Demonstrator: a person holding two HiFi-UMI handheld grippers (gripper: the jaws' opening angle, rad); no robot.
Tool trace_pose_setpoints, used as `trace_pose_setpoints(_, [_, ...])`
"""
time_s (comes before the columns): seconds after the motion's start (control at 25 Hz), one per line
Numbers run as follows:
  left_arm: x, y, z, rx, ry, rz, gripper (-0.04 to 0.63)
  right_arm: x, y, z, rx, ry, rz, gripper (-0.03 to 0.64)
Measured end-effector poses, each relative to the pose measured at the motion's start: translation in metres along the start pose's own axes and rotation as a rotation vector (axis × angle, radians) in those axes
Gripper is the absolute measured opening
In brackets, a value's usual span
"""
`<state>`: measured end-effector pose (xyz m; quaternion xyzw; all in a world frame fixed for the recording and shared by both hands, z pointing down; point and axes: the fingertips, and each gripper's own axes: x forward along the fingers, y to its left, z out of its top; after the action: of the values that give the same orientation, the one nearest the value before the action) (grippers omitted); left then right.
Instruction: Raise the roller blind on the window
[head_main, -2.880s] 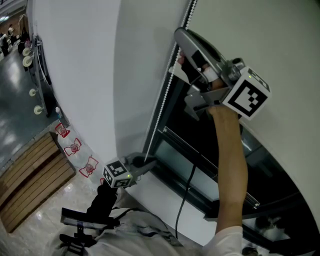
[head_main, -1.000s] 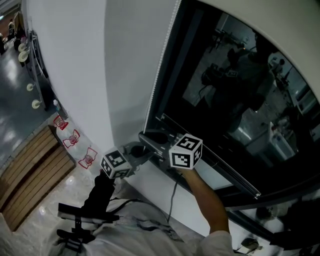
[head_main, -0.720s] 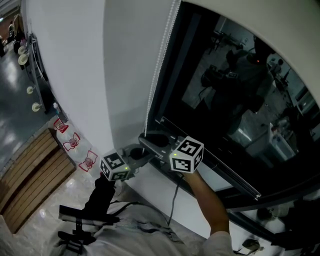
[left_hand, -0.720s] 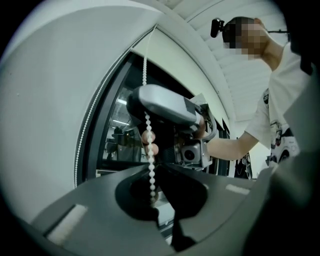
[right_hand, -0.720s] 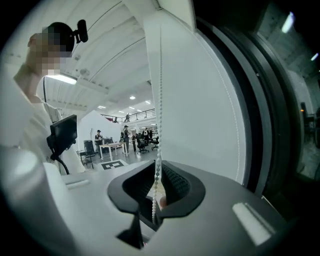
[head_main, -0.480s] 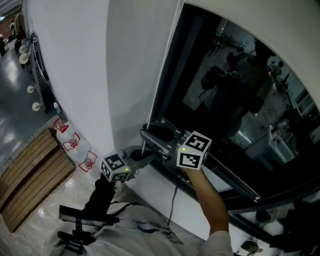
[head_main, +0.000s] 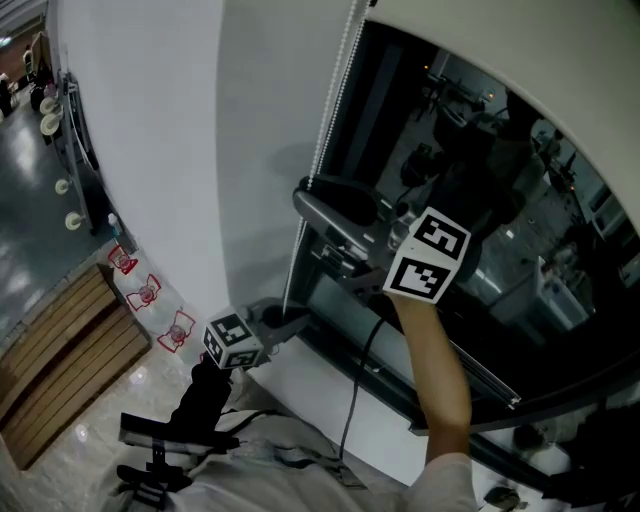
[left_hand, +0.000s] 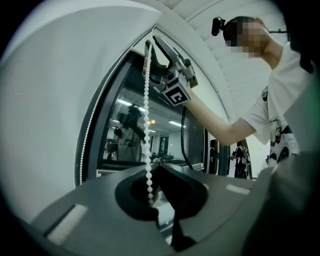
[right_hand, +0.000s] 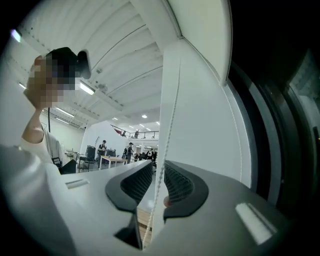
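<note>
Bead chain (left_hand: 145, 95) is clamped in the left tongs (left_hand: 152, 169); only the right gripper view shows it loose between the just-opened right tongs (right_hand: 158, 175).

Right tool (head_main: 312, 200) has risen from beside the left tool (head_main: 292, 323) to a point partway up the bead chain (head_main: 335, 110). Its jaws have just been opening, then easing slightly together, and the chain runs loose between them. The blind (head_main: 520, 50) has climbed since the first picture, baring far more dark window glass (head_main: 470, 200).
</note>
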<state>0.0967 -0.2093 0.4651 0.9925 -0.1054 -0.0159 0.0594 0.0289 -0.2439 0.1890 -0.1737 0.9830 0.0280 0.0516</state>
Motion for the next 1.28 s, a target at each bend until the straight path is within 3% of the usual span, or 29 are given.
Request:
trace_pose_setpoints(0.28, [0.002, -0.001, -0.001, 0.0, 0.003, -0.002, 0.0, 0.007, -0.007, 0.059, -0.044, -0.068, 0.021, 0.075])
trace_pose_setpoints(1.08, [0.004, -0.004, -0.005, -0.016, 0.003, -0.008, 0.0, 0.02, -0.011, 0.158, -0.167, -0.145, 0.021, 0.071])
trace_pose_setpoints(1.28, [0.002, -0.002, -0.005, -0.018, -0.004, 0.0, 0.0, 0.017, -0.017, 0.16, -0.141, -0.171, 0.007, 0.018])
